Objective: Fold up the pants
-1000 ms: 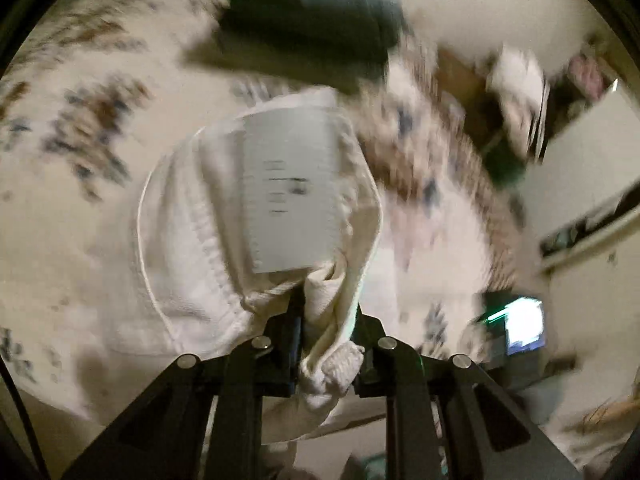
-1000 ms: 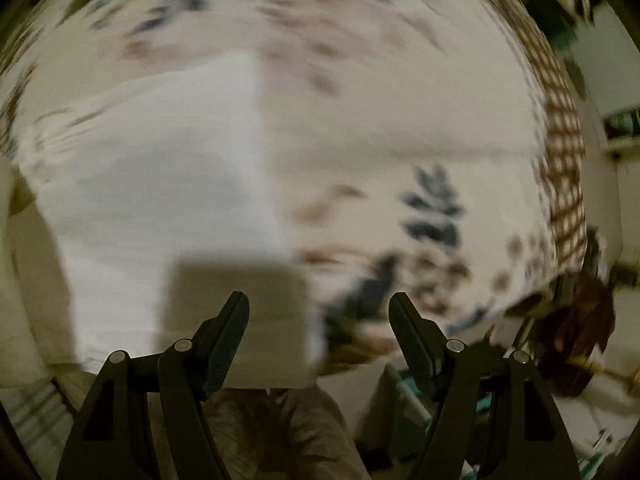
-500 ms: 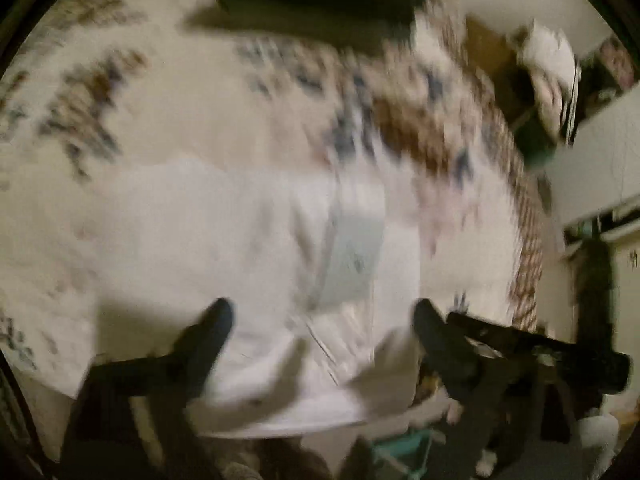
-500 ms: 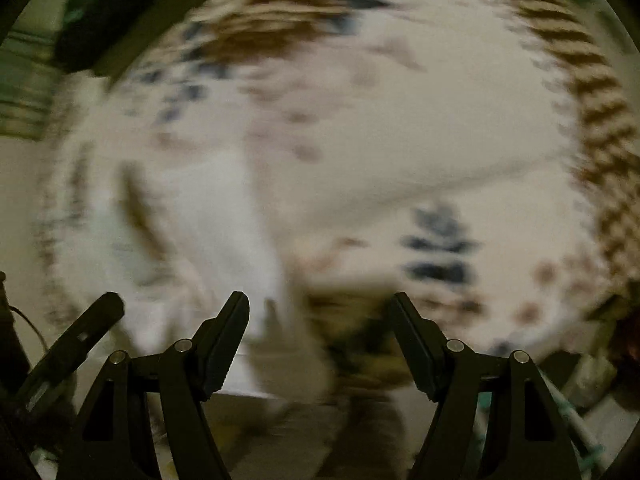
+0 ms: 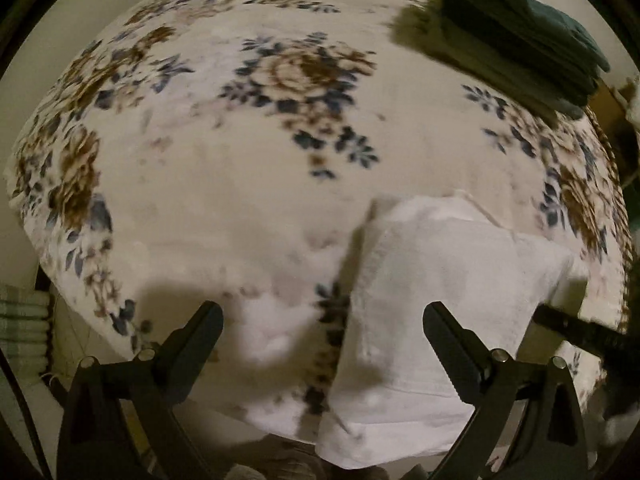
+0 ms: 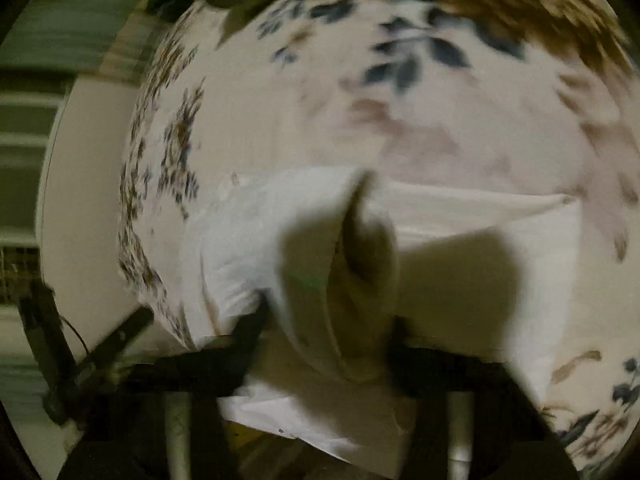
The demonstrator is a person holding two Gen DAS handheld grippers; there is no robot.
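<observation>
My left hand-held gripper hangs open over the bed, its two black fingers spread wide with nothing between them. The white pants lie in the lower right of the left wrist view, a partly folded slab of soft, nubbly knit on the floral blanket, reaching under the right-hand finger and down to the bed's near edge. So the cloth sits to the right of that gripper's centre line, not straight ahead.

My right hand-held gripper is the one in contact. In the right wrist view, low centre, its jaws look closed on a bunched fold of the pants, which rises in a curled, tube-like lip between the fingers. The view is blurred, so I judge the pinch from the cloth standing up there, not from a clean sight of the fingertips. The rest of the garment spreads flat towards the right of that frame, its long axis running left to right across the picture.

The blanket is plush, cream with brown and blue flowers. A stack of dark green folded clothes sits at the upper right of the left view, well apart from the pants.

I judge the next fold turns on carrying that held edge across the flat part.
</observation>
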